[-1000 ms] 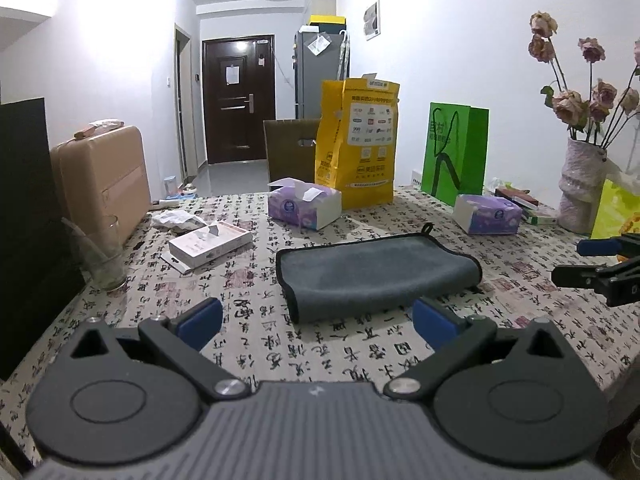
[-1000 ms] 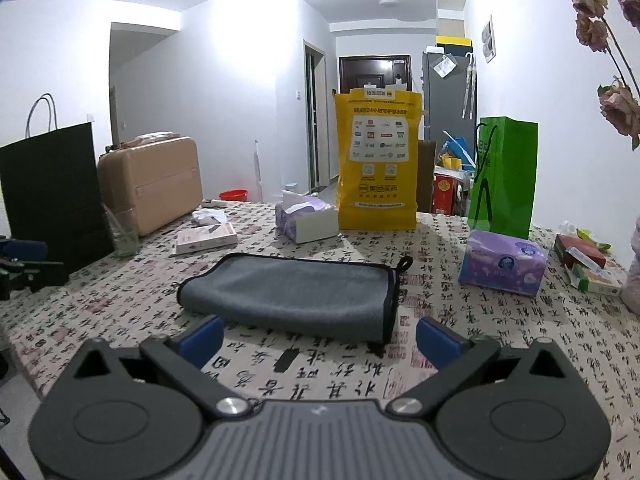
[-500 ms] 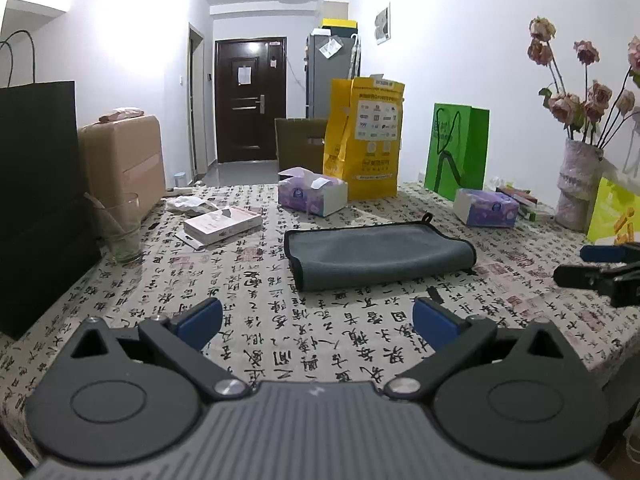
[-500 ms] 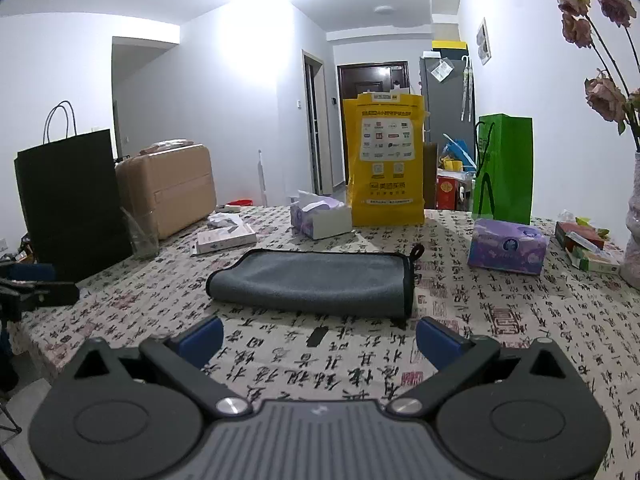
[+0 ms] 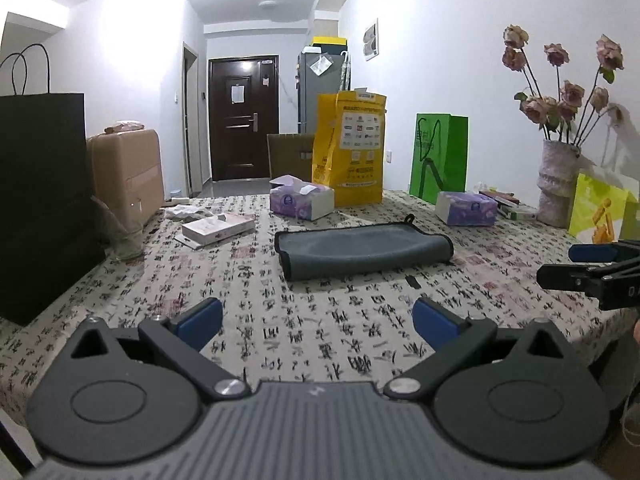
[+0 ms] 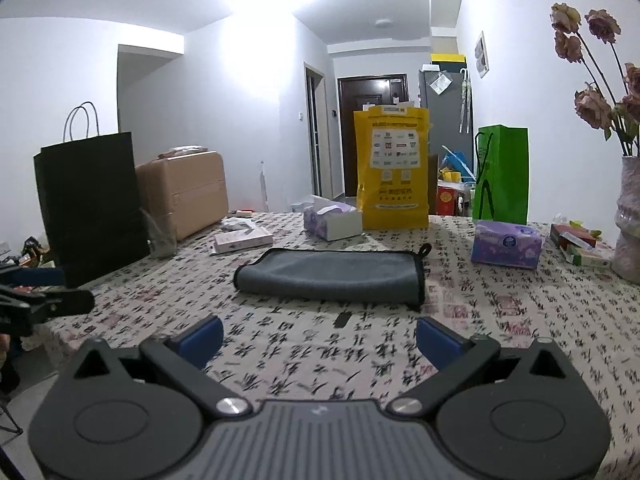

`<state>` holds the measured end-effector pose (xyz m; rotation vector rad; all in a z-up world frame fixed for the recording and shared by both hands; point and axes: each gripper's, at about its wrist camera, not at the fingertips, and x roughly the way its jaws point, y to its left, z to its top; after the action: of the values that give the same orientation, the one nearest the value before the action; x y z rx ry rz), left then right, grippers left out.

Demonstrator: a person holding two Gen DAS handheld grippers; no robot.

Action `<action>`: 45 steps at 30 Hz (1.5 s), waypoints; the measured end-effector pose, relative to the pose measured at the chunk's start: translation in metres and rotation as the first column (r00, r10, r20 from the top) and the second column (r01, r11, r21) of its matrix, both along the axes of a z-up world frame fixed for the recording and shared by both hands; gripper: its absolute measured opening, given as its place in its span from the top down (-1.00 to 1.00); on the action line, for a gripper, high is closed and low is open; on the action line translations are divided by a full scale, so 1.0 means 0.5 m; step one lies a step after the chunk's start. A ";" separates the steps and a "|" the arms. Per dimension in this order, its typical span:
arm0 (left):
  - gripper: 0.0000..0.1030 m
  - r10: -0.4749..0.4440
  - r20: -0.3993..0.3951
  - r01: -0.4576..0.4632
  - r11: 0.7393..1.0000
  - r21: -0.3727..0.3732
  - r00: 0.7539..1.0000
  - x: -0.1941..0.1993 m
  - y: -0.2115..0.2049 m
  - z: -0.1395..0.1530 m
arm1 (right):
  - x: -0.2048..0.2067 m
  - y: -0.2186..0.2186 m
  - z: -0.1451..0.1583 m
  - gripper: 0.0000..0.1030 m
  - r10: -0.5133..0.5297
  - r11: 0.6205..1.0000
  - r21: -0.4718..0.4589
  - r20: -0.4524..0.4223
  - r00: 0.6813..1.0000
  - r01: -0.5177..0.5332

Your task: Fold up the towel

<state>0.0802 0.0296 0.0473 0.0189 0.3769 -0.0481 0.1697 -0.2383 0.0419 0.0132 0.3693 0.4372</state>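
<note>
Fold looks done, both grippers clear of the towel.

Grey microfibre towel with black trim (image 5: 364, 250) lies folded mid-table on the calligraphy-print tablecloth (image 5: 280, 332). Left gripper (image 5: 318, 320) and right gripper (image 6: 320, 338) both spread wide, empty, well apart from it. Next, I'd guess: another fold, or stop.

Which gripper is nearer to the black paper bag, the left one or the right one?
Left. The left gripper is beside the bag, at the table's left side; the right gripper is across the table, by the vase.
</note>
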 end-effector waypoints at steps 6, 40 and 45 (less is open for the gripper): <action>-1.00 0.010 0.010 -0.009 1.000 -0.014 1.000 -0.027 0.000 -0.026 | -0.032 0.011 -0.014 -1.00 0.006 1.000 0.001 0.015 1.000 -0.006; -1.00 0.032 0.049 -0.033 0.999 0.013 0.998 -0.156 -0.031 -0.088 | -0.180 0.048 -0.091 -1.00 0.019 1.000 -0.024 0.022 1.000 -0.019; -1.00 0.038 0.038 -0.038 0.999 0.002 0.999 -0.166 -0.033 -0.095 | -0.194 0.039 -0.097 -1.00 0.017 1.000 -0.021 0.008 1.000 -0.017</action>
<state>-0.0027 0.0132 0.0001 0.0155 0.3393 -0.0096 0.0729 -0.2191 -0.0068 -0.0118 0.3658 0.4500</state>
